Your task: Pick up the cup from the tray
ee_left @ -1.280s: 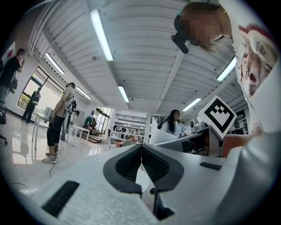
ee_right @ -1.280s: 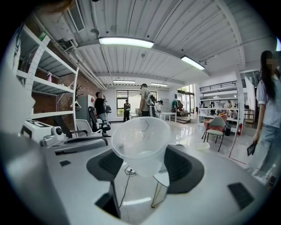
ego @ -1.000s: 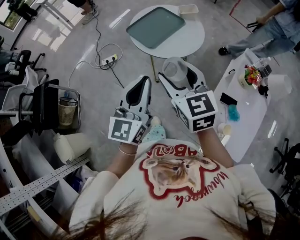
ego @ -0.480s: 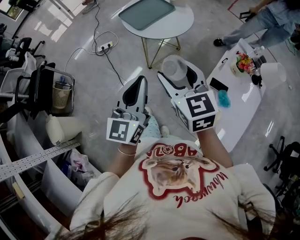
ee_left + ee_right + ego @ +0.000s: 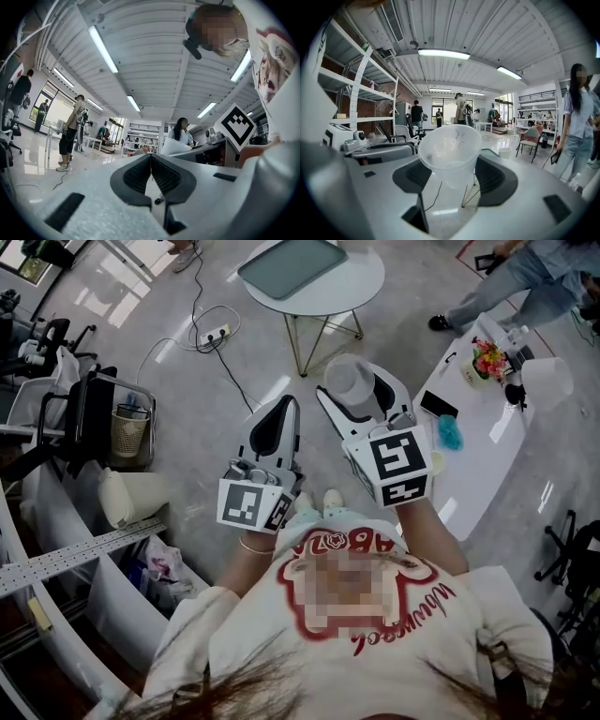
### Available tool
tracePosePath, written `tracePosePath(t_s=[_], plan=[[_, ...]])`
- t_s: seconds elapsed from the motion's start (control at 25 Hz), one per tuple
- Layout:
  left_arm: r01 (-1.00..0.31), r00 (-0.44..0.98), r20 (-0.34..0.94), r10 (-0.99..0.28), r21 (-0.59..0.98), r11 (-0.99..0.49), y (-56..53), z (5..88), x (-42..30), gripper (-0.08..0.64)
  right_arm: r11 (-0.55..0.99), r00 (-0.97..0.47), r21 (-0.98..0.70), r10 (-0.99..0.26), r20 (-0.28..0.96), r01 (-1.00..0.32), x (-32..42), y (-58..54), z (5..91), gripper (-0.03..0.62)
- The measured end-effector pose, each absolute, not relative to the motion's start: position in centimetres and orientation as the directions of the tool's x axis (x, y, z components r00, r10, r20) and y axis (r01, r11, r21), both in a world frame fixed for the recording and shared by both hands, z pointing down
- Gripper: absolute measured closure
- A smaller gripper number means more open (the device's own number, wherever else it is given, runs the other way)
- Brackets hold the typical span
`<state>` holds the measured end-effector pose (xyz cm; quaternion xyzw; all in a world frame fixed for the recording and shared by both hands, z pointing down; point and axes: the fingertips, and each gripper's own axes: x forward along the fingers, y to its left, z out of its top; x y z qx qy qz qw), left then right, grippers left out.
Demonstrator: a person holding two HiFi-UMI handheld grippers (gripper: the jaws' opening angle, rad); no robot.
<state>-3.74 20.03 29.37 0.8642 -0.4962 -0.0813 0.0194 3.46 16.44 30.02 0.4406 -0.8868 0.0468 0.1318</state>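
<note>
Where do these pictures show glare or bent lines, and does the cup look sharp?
Head view: dim overall, with bright streaks of glare on the glossy floor. Left gripper view: strong fisheye bending, a dark round border, ceiling lamps blown out white. Right gripper view: the same bending; the translucent cup looks sharp.

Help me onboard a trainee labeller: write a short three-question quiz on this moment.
1. True or false: the left gripper holds the cup.
2. The right gripper is: A) open and empty; B) shut on the cup; C) shut and empty.
3. What does the tray lie on?

Key: 1 false, its jaws are together with nothing between them; 2 B; 3 the round table.
</note>
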Motion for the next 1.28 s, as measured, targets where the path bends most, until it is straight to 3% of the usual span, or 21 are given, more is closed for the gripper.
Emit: tracePosePath(t_s=[1.28], plan=[[-0.842, 0.511, -0.144, -0.847, 0.114, -0.527, 22.6, 28.4, -7.6, 0.546, 0.568, -0.548, 0.014, -0.800, 0.247, -0.823, -0.4, 18.5, 28.6, 0.310]])
